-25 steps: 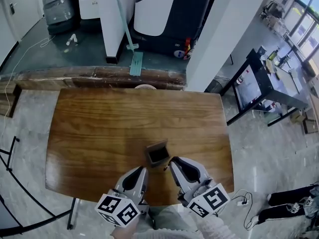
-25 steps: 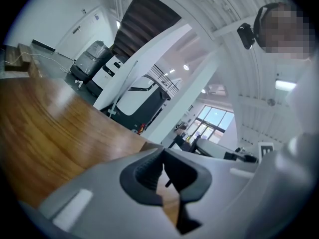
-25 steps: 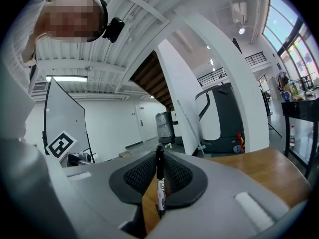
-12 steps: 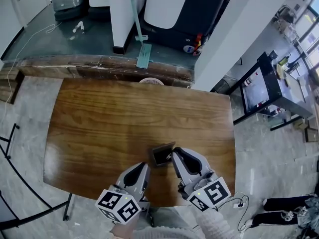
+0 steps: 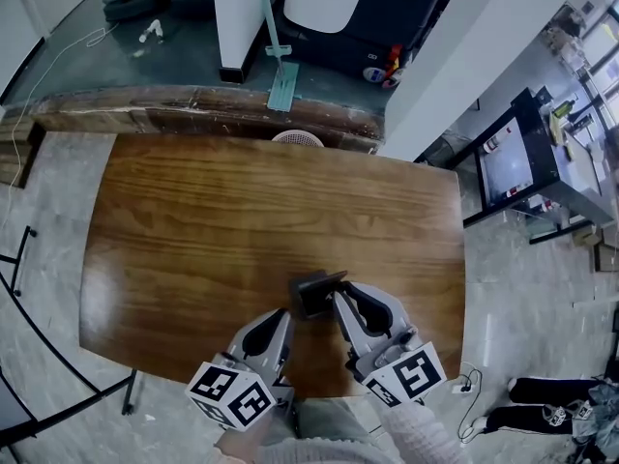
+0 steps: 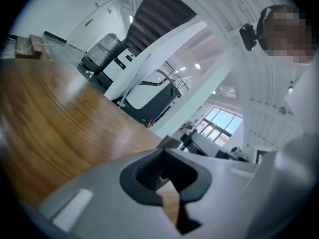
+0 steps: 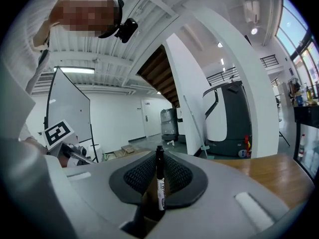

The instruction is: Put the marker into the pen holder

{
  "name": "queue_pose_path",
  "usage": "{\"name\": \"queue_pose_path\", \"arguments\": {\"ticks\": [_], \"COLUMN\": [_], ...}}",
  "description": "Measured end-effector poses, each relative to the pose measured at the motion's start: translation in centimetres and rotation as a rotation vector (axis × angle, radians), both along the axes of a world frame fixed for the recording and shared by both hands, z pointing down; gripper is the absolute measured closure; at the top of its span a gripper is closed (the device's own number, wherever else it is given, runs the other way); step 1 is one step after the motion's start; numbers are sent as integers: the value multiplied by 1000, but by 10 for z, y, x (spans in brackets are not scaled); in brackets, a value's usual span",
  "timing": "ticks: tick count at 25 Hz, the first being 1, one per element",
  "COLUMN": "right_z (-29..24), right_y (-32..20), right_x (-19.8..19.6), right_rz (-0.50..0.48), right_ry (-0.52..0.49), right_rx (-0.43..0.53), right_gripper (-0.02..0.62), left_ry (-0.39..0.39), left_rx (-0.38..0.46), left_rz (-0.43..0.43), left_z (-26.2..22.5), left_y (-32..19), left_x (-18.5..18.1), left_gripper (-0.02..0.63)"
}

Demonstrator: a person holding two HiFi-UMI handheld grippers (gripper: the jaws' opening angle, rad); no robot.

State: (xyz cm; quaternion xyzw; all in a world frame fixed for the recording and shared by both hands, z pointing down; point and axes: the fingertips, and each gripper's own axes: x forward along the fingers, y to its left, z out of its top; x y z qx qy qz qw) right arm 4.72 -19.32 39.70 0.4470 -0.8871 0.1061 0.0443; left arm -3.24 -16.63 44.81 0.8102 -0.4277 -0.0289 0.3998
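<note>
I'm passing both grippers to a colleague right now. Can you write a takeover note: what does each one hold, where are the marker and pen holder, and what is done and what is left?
Left gripper: tongs together with nothing between them, over the table near the pen holder.
Right gripper: tongs shut on the marker, held upright.
Pen holder: near the table's front edge, right at the right gripper's tips.
Done: the marker is gripped and has been brought to the holder.
Left: lower it into the opening and release. Whether its lower end is already inside can't be made out.
</note>
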Motion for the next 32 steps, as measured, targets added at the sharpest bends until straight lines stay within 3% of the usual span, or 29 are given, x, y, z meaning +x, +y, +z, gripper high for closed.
{"name": "queue_pose_path", "arguments": {"ticks": [5,15,32], "right_z": [16,48,66], "right_y": [-1,9,12], "right_x": [-6,-9,-17], "right_rz": [-45,-55,-97], "right_ry": [85,95,161], "right_rx": [13,-52,-48], "right_gripper": [557,557,557], "left_ry": [6,16,-3], "left_rx": [-8,-22,-19], "left_rz": [-20,-30,-58], "left_z": [10,22,28], "left_y": [-4,-1,-1], "left_x": [-1,3,-1], "left_gripper": [600,600,600]}}
